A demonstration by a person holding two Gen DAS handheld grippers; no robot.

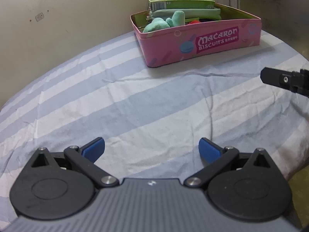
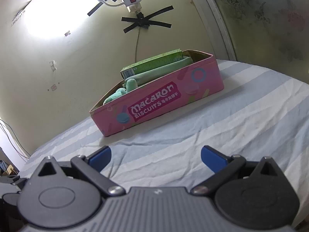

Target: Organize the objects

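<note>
Hovering both tongs over the striped bed sheet (image 1: 135, 100), I see the left tongs (image 1: 151, 148) and right tongs (image 2: 156, 155) spread wide, gripping nothing. Ahead sits the pink biscuit tin (image 1: 200, 42), with a green box (image 1: 181, 3) and teal plush (image 1: 164, 22) inside.

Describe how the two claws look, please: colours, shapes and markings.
Both look alike. The left claw and the right claw have blue pads on black linkage arms with silver pivot screws, round black discs on either side, and a grey ribbed body. No cables or sleeves are visible.
</note>
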